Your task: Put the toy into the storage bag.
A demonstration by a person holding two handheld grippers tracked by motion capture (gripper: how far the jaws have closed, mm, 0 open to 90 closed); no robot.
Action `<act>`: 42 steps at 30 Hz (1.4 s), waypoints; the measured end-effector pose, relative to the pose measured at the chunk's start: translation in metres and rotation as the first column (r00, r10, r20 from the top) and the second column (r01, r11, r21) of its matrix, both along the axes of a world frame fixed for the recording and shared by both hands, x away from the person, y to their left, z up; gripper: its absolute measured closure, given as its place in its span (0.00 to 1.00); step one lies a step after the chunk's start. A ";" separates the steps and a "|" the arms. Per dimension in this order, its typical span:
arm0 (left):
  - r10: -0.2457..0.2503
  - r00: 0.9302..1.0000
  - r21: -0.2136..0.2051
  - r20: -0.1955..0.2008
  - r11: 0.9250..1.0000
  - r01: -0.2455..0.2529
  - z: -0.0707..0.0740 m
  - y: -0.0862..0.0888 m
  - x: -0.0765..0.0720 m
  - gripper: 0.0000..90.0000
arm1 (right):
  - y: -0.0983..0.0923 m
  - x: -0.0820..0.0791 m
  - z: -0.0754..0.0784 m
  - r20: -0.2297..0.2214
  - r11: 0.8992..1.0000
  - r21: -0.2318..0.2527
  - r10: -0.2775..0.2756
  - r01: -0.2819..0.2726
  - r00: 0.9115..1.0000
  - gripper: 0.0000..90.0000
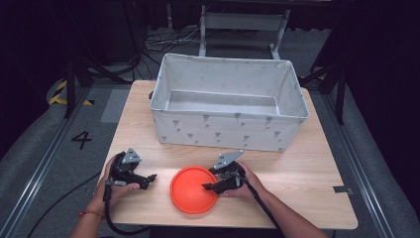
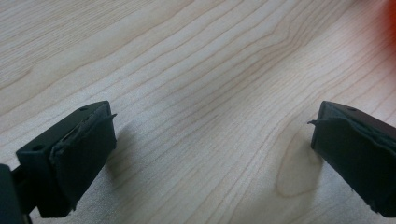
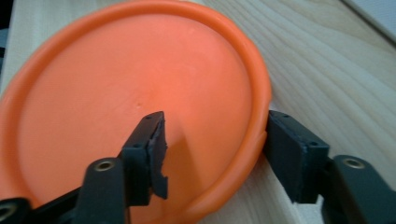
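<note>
An orange round plate (image 1: 190, 194) lies flat on the wooden table (image 1: 307, 173) near the front edge. My right gripper (image 1: 210, 179) is at the plate's right side and stands open. In the right gripper view the plate (image 3: 116, 79) has its raised rim between the jaws of the right gripper (image 3: 215, 125): one jaw hangs over the inside, the other sits just outside the rim, with a wide gap left. My left gripper (image 1: 148, 179) is left of the plate. It is open over bare wood, and the left gripper (image 2: 212, 126) has nothing between its jaws.
A large grey fabric bin (image 1: 228, 111) with a printed pattern stands open at the back of the table, with nothing visible inside. A strip of bare wood lies between it and the plate. An orange blur (image 2: 388, 14) shows at the top right of the left gripper view.
</note>
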State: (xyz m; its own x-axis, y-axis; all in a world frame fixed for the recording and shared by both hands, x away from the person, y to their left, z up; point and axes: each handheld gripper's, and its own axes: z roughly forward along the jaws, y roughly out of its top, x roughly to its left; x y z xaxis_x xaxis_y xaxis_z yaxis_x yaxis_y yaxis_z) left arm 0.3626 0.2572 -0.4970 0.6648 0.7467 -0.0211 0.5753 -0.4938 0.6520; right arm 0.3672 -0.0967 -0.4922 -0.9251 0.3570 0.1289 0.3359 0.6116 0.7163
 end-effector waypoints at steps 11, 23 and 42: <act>-0.005 1.000 0.004 -0.002 1.000 0.005 0.000 0.001 0.000 0.00 | -0.009 0.013 -0.002 -0.101 0.989 0.081 -0.114 0.123 0.988 0.86; -0.002 1.000 0.007 0.002 1.000 0.002 0.000 0.001 0.000 0.00 | -0.023 0.009 0.015 -0.009 0.992 0.032 -0.118 0.118 0.993 0.92; -0.003 1.000 0.006 0.001 1.000 0.003 0.000 0.001 0.000 0.00 | -0.052 0.018 0.020 -0.013 0.989 -0.018 -0.150 0.149 0.989 0.92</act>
State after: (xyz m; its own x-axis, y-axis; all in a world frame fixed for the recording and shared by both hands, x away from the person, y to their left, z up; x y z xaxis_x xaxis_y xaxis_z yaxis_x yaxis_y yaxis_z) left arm 0.3627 0.2579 -0.4966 0.6668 0.7451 -0.0156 0.5733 -0.4993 0.6496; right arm 0.3849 -0.1486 -0.4719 -0.8593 0.4935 0.1342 0.4344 0.5659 0.7007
